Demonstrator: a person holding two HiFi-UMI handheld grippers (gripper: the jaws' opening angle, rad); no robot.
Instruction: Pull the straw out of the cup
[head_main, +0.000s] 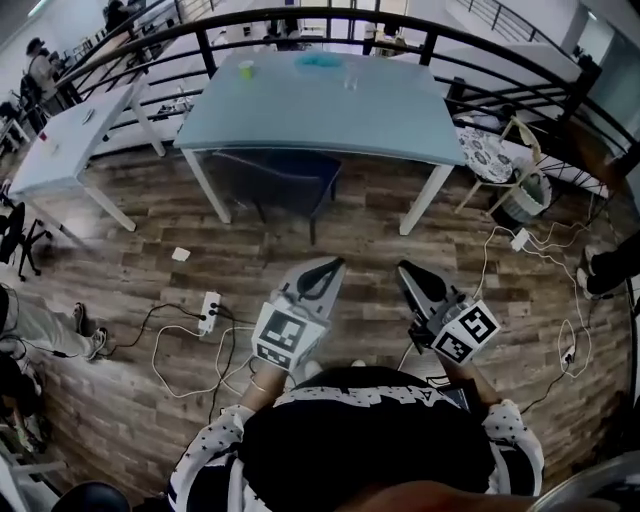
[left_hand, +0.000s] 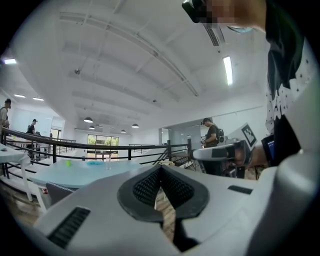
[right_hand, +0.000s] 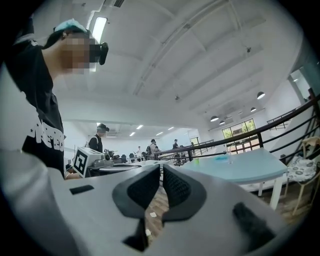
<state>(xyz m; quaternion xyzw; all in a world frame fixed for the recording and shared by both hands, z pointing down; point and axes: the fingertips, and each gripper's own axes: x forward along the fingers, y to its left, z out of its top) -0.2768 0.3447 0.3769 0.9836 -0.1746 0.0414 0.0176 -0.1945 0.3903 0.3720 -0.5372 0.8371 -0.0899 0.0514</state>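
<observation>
A clear cup (head_main: 350, 80) with a thin straw stands on the far side of the pale blue table (head_main: 300, 125), well ahead of both grippers. In the left gripper view the cup (left_hand: 108, 162) is small and distant; in the right gripper view the cup (right_hand: 230, 159) is likewise small. My left gripper (head_main: 330, 265) and right gripper (head_main: 405, 268) hang close to my body over the wooden floor, side by side. Both are shut with nothing in them. The left gripper's (left_hand: 161, 168) pads meet at the tip, and the right gripper (right_hand: 161, 170) shows only a hairline slit.
A green cup (head_main: 245, 70) and a blue item (head_main: 320, 60) share the table. A dark blue chair (head_main: 280, 175) sits under it. A black railing (head_main: 400, 30) curves behind. A power strip (head_main: 208, 312) and cables lie on the floor. A white table (head_main: 60, 140) stands left, a cushioned chair (head_main: 490, 155) right.
</observation>
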